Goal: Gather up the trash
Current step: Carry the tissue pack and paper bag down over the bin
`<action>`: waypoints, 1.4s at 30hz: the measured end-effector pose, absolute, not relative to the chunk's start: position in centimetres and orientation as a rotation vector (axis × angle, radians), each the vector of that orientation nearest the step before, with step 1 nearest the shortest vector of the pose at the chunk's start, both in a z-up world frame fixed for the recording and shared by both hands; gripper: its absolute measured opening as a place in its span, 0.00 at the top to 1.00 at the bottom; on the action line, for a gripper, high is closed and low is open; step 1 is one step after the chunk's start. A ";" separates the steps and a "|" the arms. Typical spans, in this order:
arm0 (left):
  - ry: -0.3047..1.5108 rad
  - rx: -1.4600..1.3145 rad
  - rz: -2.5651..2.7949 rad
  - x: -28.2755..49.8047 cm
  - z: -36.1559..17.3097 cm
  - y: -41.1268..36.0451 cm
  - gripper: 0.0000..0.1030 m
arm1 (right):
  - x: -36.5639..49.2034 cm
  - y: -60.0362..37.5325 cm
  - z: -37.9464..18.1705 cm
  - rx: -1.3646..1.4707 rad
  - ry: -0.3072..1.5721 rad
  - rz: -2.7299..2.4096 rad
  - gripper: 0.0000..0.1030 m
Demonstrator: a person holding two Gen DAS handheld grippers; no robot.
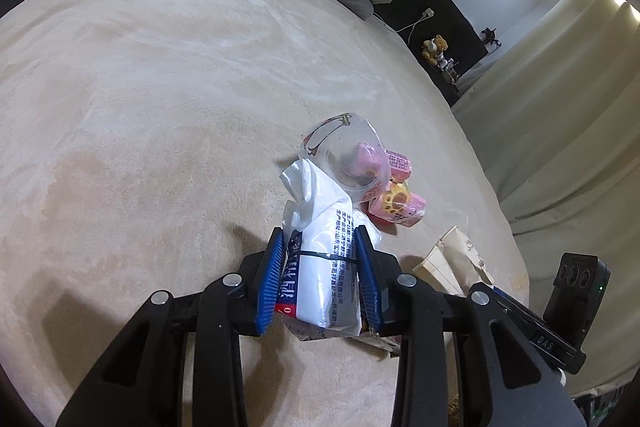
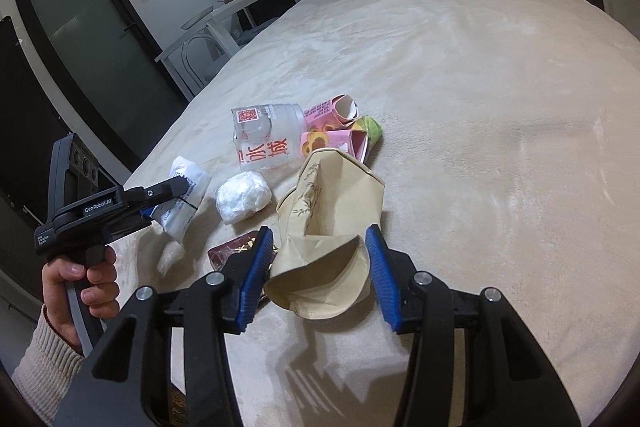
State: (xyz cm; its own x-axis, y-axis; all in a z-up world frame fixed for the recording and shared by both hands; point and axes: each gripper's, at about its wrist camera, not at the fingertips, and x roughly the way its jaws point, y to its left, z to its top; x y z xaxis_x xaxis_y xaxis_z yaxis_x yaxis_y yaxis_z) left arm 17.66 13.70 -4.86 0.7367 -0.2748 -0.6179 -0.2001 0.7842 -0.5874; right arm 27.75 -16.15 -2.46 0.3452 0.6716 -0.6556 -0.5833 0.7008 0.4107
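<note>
**Left claw has a packet in hand; right claw stands ready at the paper bag**

The left claw (image 1: 320, 267) is closed on a white plastic packet (image 1: 324, 259) printed with dark text, its blue pads pressing both sides. In the right wrist view the packet appears lifted off the bed (image 2: 480, 107), casting a shadow on the cream blanket below it, though how high it hangs is hard to judge.

The right claw (image 2: 318, 267) is wide open, its pads either side of the open mouth of a tan paper bag (image 2: 332, 211) that lies on the bed. The pads look close to the bag but not yet pressing it; nothing is held.

The rest of the trash sits just beyond: a crumpled white wad (image 2: 243, 198) beside the bag, a clear plastic cup (image 2: 268, 137) on its side, two pink cartons (image 2: 340, 131) touching it, and a dark red wrapper (image 2: 232, 249) partly under the right claw's left pad.

The step in hand seems to be getting the first piece into the paper bag. Next, the right claw would likely need to close on the bag's rim and hold the mouth open and steady, so the left claw can bring the packet over and let go inside. The bag is soft and creased, so its mouth may collapse if pinched shut.
</note>
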 end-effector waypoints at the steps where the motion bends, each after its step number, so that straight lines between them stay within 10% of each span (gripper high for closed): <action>1: 0.749 -0.688 -0.047 17.3 -4.6 13.6 0.67 | 27.5 -16.5 -2.3 0.117 0.902 0.816 0.53; 42: 0.627 -0.629 -0.182 0.4 -3.6 2.4 0.67 | 10.6 -28.5 -0.3 0.250 0.784 0.800 0.53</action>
State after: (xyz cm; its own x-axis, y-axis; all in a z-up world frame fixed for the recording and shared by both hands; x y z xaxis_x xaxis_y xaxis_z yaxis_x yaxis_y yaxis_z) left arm 0.37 2.35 -3.57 0.8013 -0.3422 -0.4908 -0.0258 0.7997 -0.5998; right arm 10.60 -28.52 -0.35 0.4389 0.7233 -0.5331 -0.5476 0.6857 0.4795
